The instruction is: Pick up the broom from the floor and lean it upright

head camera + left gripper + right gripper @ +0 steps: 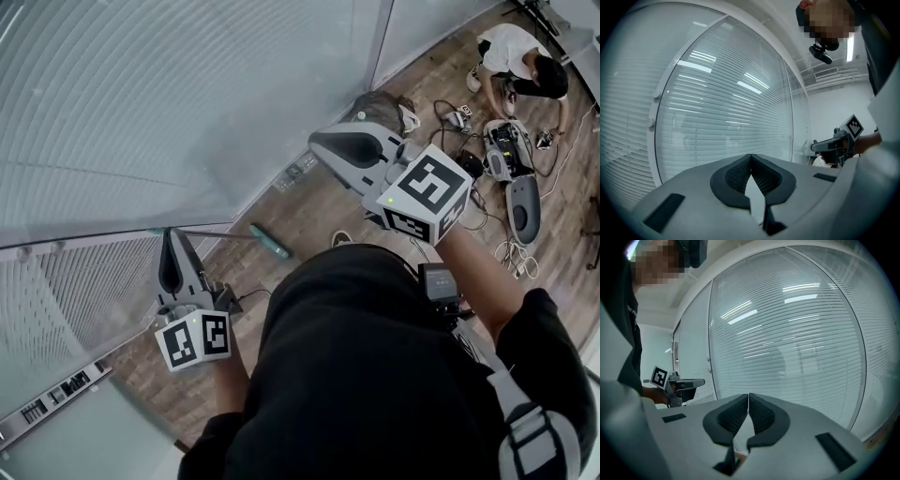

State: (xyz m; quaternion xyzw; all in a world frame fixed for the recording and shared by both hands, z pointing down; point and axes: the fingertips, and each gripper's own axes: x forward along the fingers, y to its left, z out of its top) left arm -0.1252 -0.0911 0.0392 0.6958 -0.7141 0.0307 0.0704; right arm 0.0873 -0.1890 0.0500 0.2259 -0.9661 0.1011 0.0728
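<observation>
Nearest the camera, the operator's dark-clad torso fills the lower part of the head view. The left gripper (172,236) is held out at the lower left, pointing at the glass wall (141,112). Its jaws are closed tip to tip with nothing between them. The right gripper (317,142) is held out further ahead, also facing the blinds behind the glass. Its jaws are likewise pressed together and empty. Neither gripper touches the broom (270,242).

The broom stands between the two grippers and beyond them. Its teal head rests on the wooden floor (319,206) close to the foot of the glass wall. Its thin handle runs from the head to the wall's rail at the left, and appears to lean on it.

Further off, at the upper right, a second person (520,56) crouches on the floor among loose cables (506,248) and equipment.
</observation>
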